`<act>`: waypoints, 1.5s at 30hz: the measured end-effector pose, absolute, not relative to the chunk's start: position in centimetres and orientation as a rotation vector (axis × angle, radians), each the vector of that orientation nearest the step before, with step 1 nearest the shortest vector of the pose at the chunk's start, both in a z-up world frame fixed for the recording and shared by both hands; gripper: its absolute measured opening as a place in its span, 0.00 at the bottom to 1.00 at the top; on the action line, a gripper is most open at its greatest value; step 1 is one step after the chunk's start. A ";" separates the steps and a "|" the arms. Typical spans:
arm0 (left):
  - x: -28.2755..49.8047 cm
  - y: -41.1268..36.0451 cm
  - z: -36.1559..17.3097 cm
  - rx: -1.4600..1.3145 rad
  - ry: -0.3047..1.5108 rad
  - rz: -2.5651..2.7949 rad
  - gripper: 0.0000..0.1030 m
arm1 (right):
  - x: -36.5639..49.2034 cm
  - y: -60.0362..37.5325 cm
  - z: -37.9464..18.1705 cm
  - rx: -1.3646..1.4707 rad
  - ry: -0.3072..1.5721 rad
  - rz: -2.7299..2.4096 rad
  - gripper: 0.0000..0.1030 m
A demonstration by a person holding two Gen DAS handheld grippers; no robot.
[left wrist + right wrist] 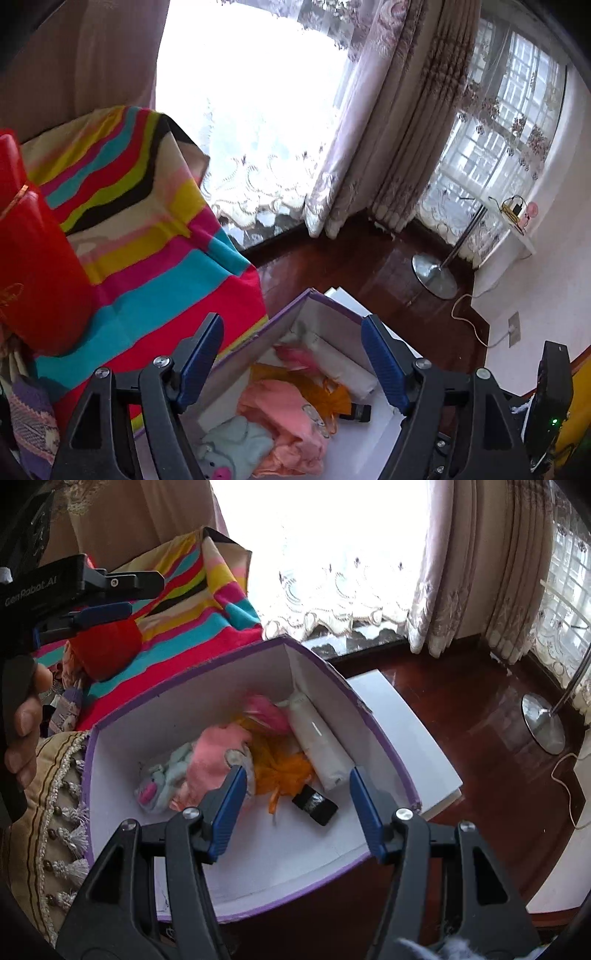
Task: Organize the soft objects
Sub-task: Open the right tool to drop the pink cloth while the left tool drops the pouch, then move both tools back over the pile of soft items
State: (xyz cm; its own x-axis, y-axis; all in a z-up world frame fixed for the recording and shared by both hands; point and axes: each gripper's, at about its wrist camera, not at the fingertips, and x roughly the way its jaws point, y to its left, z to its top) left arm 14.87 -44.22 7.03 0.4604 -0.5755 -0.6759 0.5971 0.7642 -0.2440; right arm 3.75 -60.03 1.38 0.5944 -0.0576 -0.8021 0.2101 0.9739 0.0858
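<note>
A purple-edged white box [384,734] stands on the floor, also in the left wrist view [332,314]. Inside lie a pink cloth [214,757], a pale blue plush [162,779], orange gauze [284,768], a pink item [266,710], a white roll [321,746] and a small black object [314,803]. My right gripper [297,808] is open and empty above the box. My left gripper [291,362] is open and empty over the box's left side; it also shows in the right wrist view [107,602], above a red cushion [107,650].
A striped multicolour blanket [147,240] covers the bed left of the box. A tasselled beige cushion [55,812] lies near the box. A white board [406,731] lies under the box. A lamp base [543,727] stands on the dark wood floor by the curtains.
</note>
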 end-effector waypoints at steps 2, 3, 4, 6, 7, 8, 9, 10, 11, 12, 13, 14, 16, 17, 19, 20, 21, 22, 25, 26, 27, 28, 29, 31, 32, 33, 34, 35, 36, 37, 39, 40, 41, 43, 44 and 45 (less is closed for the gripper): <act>14.5 -43.4 7.4 0.038 0.792 -0.719 0.75 | 4.0 -59.2 1.9 0.158 0.911 -0.144 0.61; 14.3 -43.0 7.5 0.046 0.782 -0.720 0.75 | 4.0 -58.7 2.2 0.153 0.898 -0.130 0.64; 14.1 -42.6 7.7 0.062 0.778 -0.723 0.75 | 4.2 -58.1 2.5 0.148 0.891 -0.114 0.65; 13.6 -41.7 7.9 0.083 0.782 -0.726 0.75 | 4.5 -57.3 2.8 0.139 0.882 -0.097 0.67; 13.3 -40.9 8.0 0.087 0.783 -0.726 0.75 | 4.8 -56.6 3.1 0.135 0.877 -0.084 0.67; 13.1 -40.2 8.1 0.091 0.784 -0.721 0.75 | 4.9 -56.1 3.2 0.134 0.874 -0.072 0.67; 13.0 -39.4 8.1 0.092 0.785 -0.713 0.75 | 5.2 -55.5 3.4 0.134 0.871 -0.058 0.67; 12.9 -38.6 8.1 0.085 0.786 -0.708 0.75 | 5.5 -54.8 3.6 0.139 0.868 -0.038 0.67; 12.8 -37.8 8.1 0.078 0.792 -0.700 0.75 | 5.7 -54.2 3.7 0.143 0.867 -0.020 0.67; 12.8 -36.9 8.1 0.068 0.797 -0.687 0.75 | 5.9 -53.6 3.8 0.142 0.868 -0.006 0.67; 12.8 -36.0 8.0 0.058 0.798 -0.679 0.75 | 6.2 -52.8 3.9 0.137 0.870 0.011 0.67; 12.8 -35.3 8.0 0.053 0.796 -0.672 0.75 | 6.4 -52.2 4.0 0.132 0.871 0.022 0.67; 12.7 -33.9 8.1 0.052 0.788 -0.655 0.75 | 7.1 -50.7 4.1 0.122 0.876 0.043 0.67; 12.6 -33.0 8.1 0.051 0.782 -0.649 0.75 | 7.3 -50.1 4.1 0.122 0.881 0.054 0.67; 12.5 -31.6 8.1 0.046 0.777 -0.636 0.75 | 7.8 -49.0 4.0 0.128 0.884 0.071 0.67; 12.5 -30.8 8.0 0.044 0.777 -0.629 0.75 | 8.1 -48.2 4.0 0.128 0.886 0.081 0.67; 12.4 -30.0 7.9 0.041 0.776 -0.622 0.75 | 8.3 -47.6 4.0 0.130 0.891 0.093 0.67; 12.3 -29.3 7.9 0.037 0.776 -0.614 0.75 | 8.6 -47.0 4.0 0.132 0.897 0.103 0.67; 12.3 -26.8 7.8 0.004 0.774 -0.588 0.75 | 9.3 -45.4 3.8 0.159 0.926 0.138 0.67; 12.4 -26.1 7.8 -0.007 0.774 -0.580 0.75 | 9.7 -44.7 3.7 0.172 0.936 0.155 0.67; 12.4 -25.3 7.6 -0.015 0.776 -0.568 0.75 | 10.0 -44.2 3.7 0.176 0.942 0.166 0.67; 12.5 -24.2 7.5 -0.026 0.777 -0.551 0.75 | 10.4 -43.7 3.7 0.175 0.945 0.178 0.67; 12.6 -23.4 7.5 -0.033 0.778 -0.533 0.75 | 10.6 -43.0 3.8 0.169 0.948 0.188 0.67; 13.0 -21.7 7.3 -0.055 0.776 -0.507 0.75 | 11.2 -41.9 3.9 0.156 0.951 0.209 0.67; 13.2 -20.8 7.2 -0.068 0.776 -0.493 0.75 | 11.5 -41.2 3.9 0.149 0.954 0.221 0.67; 13.4 -20.0 7.2 -0.077 0.775 -0.480 0.75 | 11.7 -40.6 3.9 0.142 0.959 0.231 0.67; 13.8 -18.9 7.0 -0.093 0.774 -0.459 0.75 | 12.0 -40.0 3.7 0.137 0.965 0.240 0.67; 14.0 -18.0 7.0 -0.102 0.774 -0.442 0.75 | 12.3 -39.3 3.6 0.136 0.972 0.250 0.67; 14.3 -17.1 6.9 -0.112 0.773 -0.423 0.75 | 12.5 -38.9 3.5 0.136 0.978 0.258 0.67; 14.8 -15.8 6.8 -0.132 0.774 -0.398 0.75 | 12.7 -38.4 3.3 0.135 0.984 0.267 0.67; 15.3 -14.0 6.6 -0.167 0.779 -0.367 0.75 | 13.2 -37.2 3.0 0.112 0.997 0.285 0.67; 15.7 -12.6 6.4 -0.190 0.784 -0.339 0.75 | 13.5 -36.6 3.0 0.089 1.003 0.293 0.67; 16.0 -11.6 6.2 -0.206 0.788 -0.318 0.75 | 13.7 -36.3 2.9 0.082 1.007 0.292 0.67; 16.6 -9.8 5.7 -0.243 0.795 -0.280 0.75 | 14.3 -35.9 2.8 0.079 1.022 0.294 0.67; 16.9 -8.8 5.5 -0.266 0.801 -0.262 0.75 | 14.8 -35.6 2.7 0.081 1.030 0.296 0.67; 17.0 -8.0 5.3 -0.283 0.805 -0.245 0.75 | 15.1 -35.3 2.8 0.077 1.032 0.299 0.67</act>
State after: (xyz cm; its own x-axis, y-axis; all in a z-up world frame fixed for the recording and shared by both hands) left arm 17.02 -8.02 5.30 0.6686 -0.3202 -0.6711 0.1073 0.9346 -0.3391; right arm 15.09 -35.33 2.76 0.4764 0.2806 -0.8332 -0.2083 0.9567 0.2031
